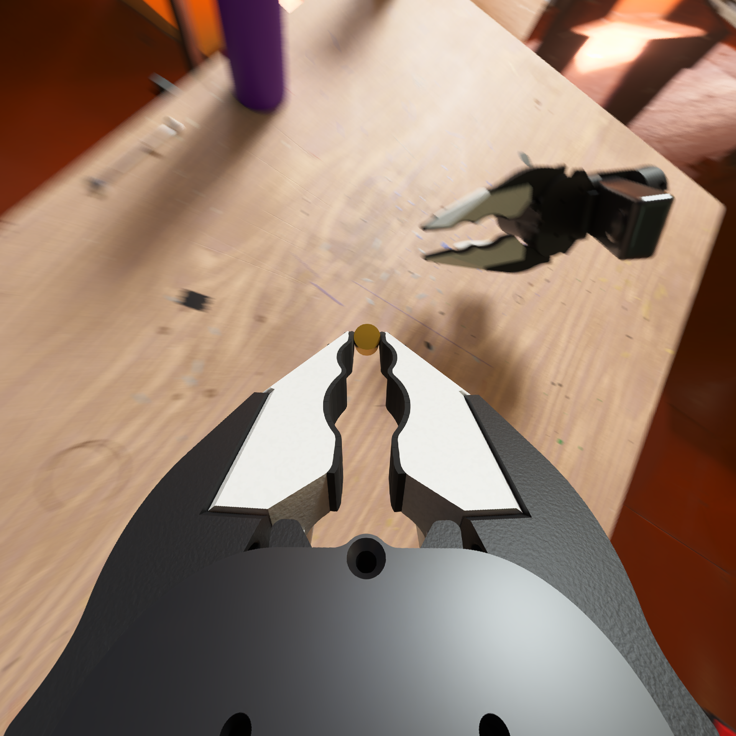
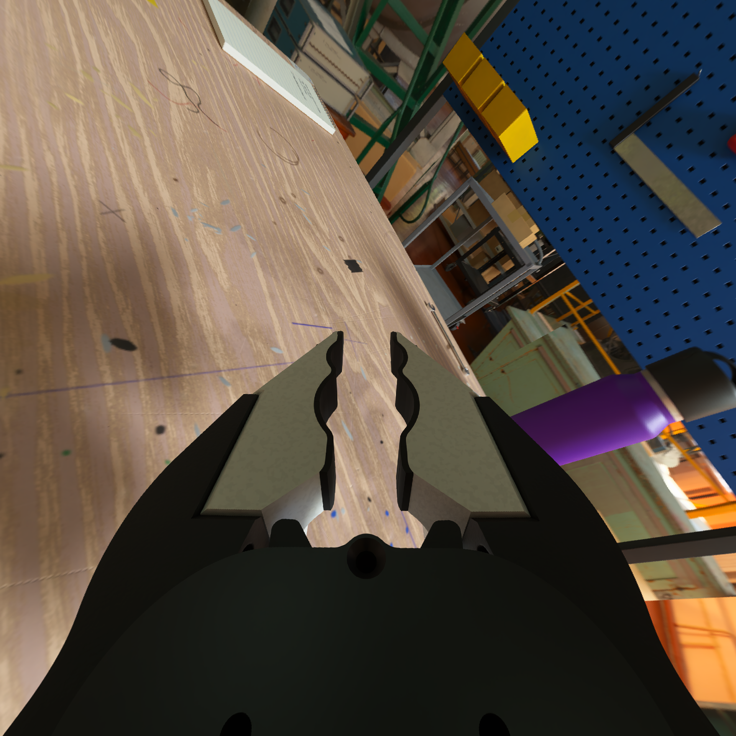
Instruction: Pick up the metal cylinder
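Note:
A small brass-coloured metal cylinder [image 1: 367, 339] sits between the tips of my left gripper [image 1: 367, 343], whose fingers [image 1: 346, 350] close on its two sides above the wooden table [image 1: 239, 239]. The table looks blurred around it. My right gripper [image 2: 366, 338] is open and empty, hovering over the table; it also shows in the left wrist view [image 1: 428, 239] to the right, a little beyond the cylinder, lying on its side with its jaws apart.
A tall purple bottle [image 1: 257, 51] stands at the table's far edge; it also shows in the right wrist view [image 2: 589, 418] with a black cap. A white notepad [image 2: 275, 63] lies farther along the table. A blue pegboard [image 2: 597, 179] holds yellow bins [image 2: 494, 99].

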Controlling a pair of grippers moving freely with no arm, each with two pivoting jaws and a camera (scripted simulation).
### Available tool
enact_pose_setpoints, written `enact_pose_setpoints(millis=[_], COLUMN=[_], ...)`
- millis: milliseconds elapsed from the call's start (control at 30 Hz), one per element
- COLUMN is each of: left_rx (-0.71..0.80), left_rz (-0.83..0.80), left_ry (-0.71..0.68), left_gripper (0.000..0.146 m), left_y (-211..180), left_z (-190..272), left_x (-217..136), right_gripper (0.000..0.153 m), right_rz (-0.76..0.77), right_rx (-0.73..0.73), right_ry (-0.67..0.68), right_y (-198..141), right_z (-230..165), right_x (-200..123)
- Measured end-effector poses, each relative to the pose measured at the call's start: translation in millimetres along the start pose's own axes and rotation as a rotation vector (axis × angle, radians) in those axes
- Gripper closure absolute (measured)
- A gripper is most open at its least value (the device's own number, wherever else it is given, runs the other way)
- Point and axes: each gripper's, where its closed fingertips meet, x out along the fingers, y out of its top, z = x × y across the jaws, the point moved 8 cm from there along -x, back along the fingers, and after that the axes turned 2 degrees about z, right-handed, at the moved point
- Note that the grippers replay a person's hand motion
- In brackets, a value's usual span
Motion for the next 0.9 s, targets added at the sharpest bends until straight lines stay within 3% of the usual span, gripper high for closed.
enact_pose_setpoints(millis=[133,267,467,900], left_rx=[-0.010,0.055,0.072,0.007], left_rz=[-0.101,-0.202,-0.236,-0.268], left_ry=[-0.152,-0.204,-0.211,-0.186], left_gripper=[0.134,0.134,0.134,0.134], left_y=[-36.6,-50.0,-46.3,-44.3], left_z=[21.3,36.9,49.9,43.3], left_x=[76.6,119.2,137.2,144.3], right_gripper=[0.129,0.129,0.129,0.129], right_rz=[-0.042,-0.083,-0.105,-0.140], right_rx=[-0.160,-0.334,-0.419,-0.428], right_ry=[-0.046,-0.036,-0.031,-0.031], right_y=[2.2,5.2,5.8,2.8], right_z=[-7.5,-24.8,-35.1,-35.8], right_x=[13.7,22.6,25.5,27.2])
